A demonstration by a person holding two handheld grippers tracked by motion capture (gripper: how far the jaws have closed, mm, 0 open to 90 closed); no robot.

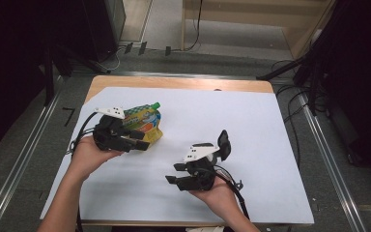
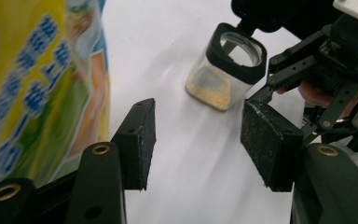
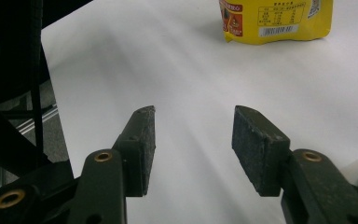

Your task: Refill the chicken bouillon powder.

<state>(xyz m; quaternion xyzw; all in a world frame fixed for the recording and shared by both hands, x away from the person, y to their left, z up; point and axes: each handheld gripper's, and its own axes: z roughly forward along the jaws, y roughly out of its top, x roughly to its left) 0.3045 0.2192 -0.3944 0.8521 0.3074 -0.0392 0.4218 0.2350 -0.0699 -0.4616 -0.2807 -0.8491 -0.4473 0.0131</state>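
A yellow and green drink pouch (image 1: 147,122) with a green cap lies at the left of the white sheet (image 1: 256,121). My left gripper (image 1: 142,140) is just in front of it, open and empty. In the left gripper view the pouch (image 2: 37,84) fills the left side beside the jaws of this gripper (image 2: 198,140). Farther off stands a clear square jar (image 2: 226,70) with a black rim, its lid flipped open and pale granules at its bottom. My right gripper (image 1: 172,174) is open near the jar's lid (image 1: 223,140). In the right gripper view the right gripper (image 3: 193,149) is empty, with the pouch (image 3: 275,18) beyond.
The sheet covers a wooden table whose far edge (image 1: 174,82) shows. Metal rails (image 1: 328,164) run along both sides on the floor, with cables and dark stands (image 1: 314,72) around. Bare sheet lies between and to the right of the grippers.
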